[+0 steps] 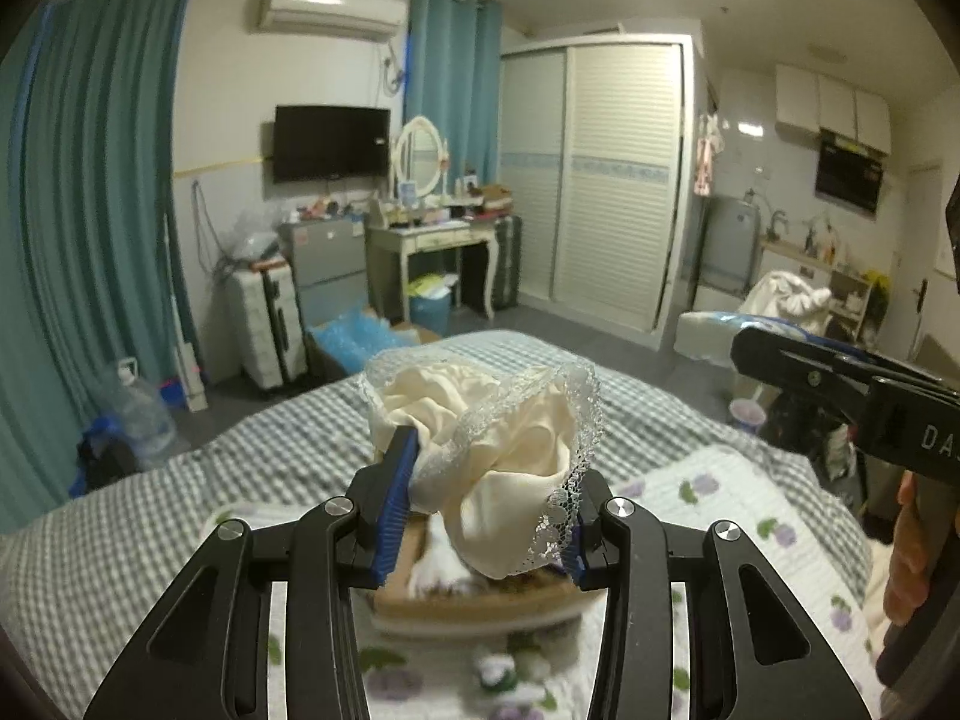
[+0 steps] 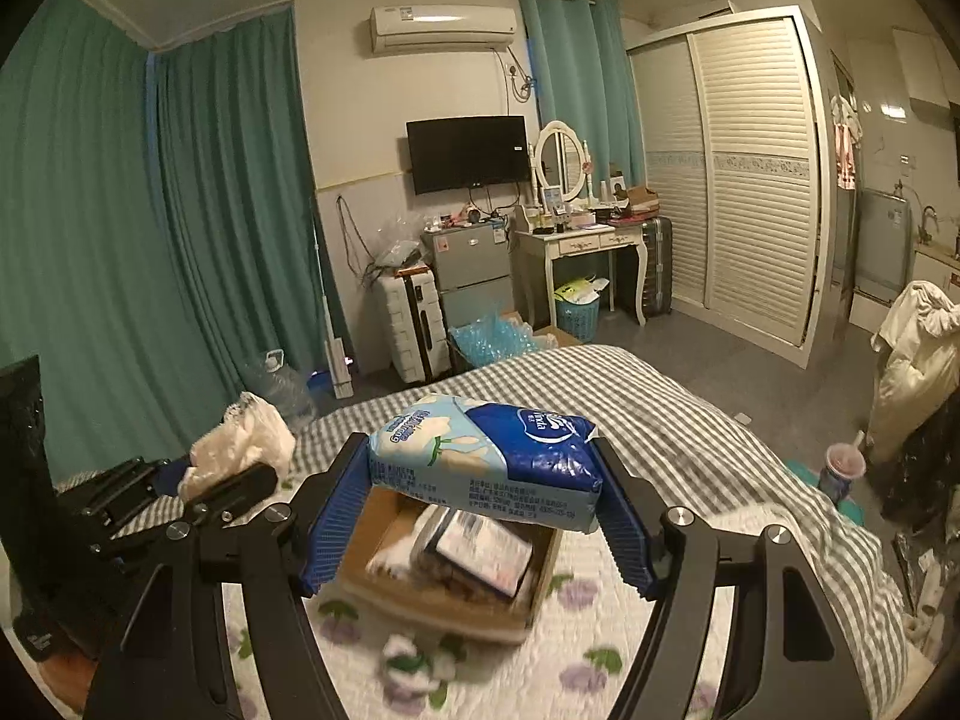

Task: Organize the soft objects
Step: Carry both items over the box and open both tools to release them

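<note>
My left gripper (image 1: 489, 504) is shut on a cream cloth with lace trim (image 1: 498, 438) and holds it above a cardboard box (image 1: 480, 606) on the bed. My right gripper (image 2: 480, 492) is shut on a blue tissue pack (image 2: 486, 459) and holds it above the same box (image 2: 444, 588), which holds several items. In the right wrist view the left gripper (image 2: 222, 480) with the cloth (image 2: 240, 441) shows at the left. In the left wrist view the right gripper's body (image 1: 840, 384) shows at the right edge.
The box sits on a white floral blanket (image 2: 576, 660) over a grey checked bedspread (image 2: 690, 420). A small white soft item (image 2: 414, 660) lies in front of the box. Beyond the bed stand a suitcase (image 2: 414, 318), a dresser (image 2: 582, 246) and a wardrobe (image 2: 756, 168).
</note>
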### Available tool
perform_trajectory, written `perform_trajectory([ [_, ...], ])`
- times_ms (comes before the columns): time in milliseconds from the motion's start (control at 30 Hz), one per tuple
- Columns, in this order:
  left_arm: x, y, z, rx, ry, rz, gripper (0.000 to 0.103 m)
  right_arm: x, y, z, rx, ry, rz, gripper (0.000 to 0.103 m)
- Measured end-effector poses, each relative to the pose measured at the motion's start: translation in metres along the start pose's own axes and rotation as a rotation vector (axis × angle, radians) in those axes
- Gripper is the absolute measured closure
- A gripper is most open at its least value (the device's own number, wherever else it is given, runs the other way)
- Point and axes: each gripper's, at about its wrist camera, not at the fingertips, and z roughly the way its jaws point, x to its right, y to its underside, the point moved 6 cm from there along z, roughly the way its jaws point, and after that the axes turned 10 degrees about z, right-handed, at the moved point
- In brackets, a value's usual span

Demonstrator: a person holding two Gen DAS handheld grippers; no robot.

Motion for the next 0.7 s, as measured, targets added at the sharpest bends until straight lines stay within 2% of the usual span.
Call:
perform_trajectory([
  [200,-0.017,0.003,0.071,-0.031,0.011,-0.023,0.063,0.022,-0.006,0.082,-0.046,0.005,0.032,0.032],
  [300,-0.02,0.014,0.106,-0.07,0.028,-0.041,0.063,0.039,0.009,0.128,-0.095,0.002,0.09,0.032],
  [400,-0.019,0.031,0.135,-0.121,0.016,-0.013,0.063,0.052,0.034,0.164,-0.134,0.025,0.087,0.032],
  [567,-0.019,0.052,0.156,-0.159,-0.003,0.014,0.063,0.072,0.061,0.21,-0.196,0.027,0.123,0.032],
  [667,-0.016,0.054,0.155,-0.163,-0.027,0.018,0.063,0.079,0.067,0.226,-0.202,0.016,0.147,0.03],
  [700,-0.014,0.053,0.154,-0.161,-0.044,0.024,0.06,0.077,0.069,0.227,-0.202,0.017,0.146,0.029],
])
